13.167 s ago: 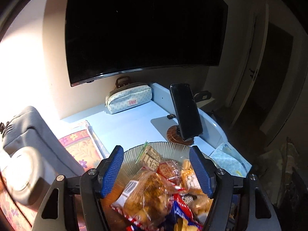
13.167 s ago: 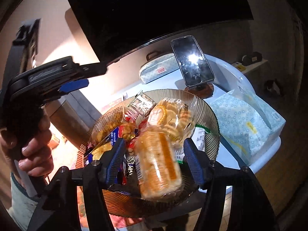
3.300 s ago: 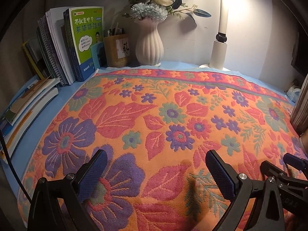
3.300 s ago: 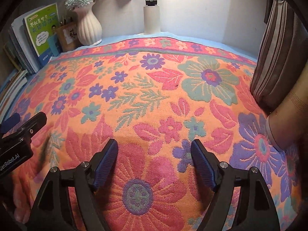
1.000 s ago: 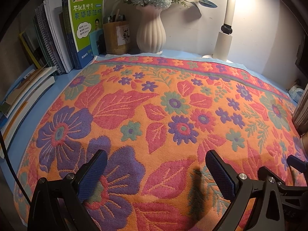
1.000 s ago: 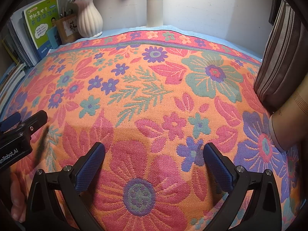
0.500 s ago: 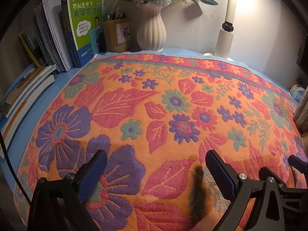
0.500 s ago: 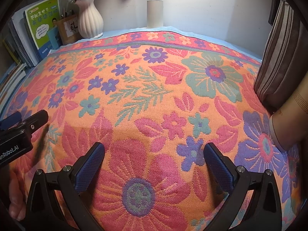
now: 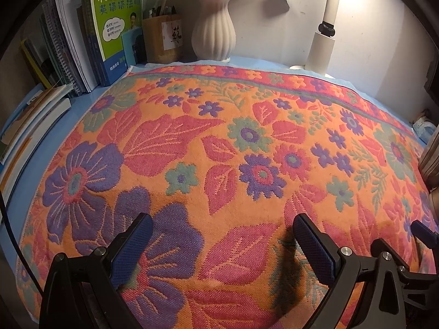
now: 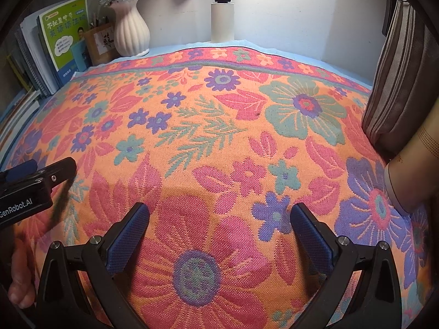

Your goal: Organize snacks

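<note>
Both my grippers, left point(image 9: 222, 244) and right point(image 10: 219, 233), hang spread wide and empty over the cloth point(image 9: 247, 137) (no snacks in view); progress can't be judged.

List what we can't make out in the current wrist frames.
- Snacks: none in either view; their whereabouts cannot be told.
- Tan cylinder, right wrist view: cut off by the right edge, identity unclear.
- Striped fabric, right wrist view: runs out of frame.
- Pen holder contents, left wrist view: too small and dim.
- Flowers above the vase: cropped by the top edge.
</note>
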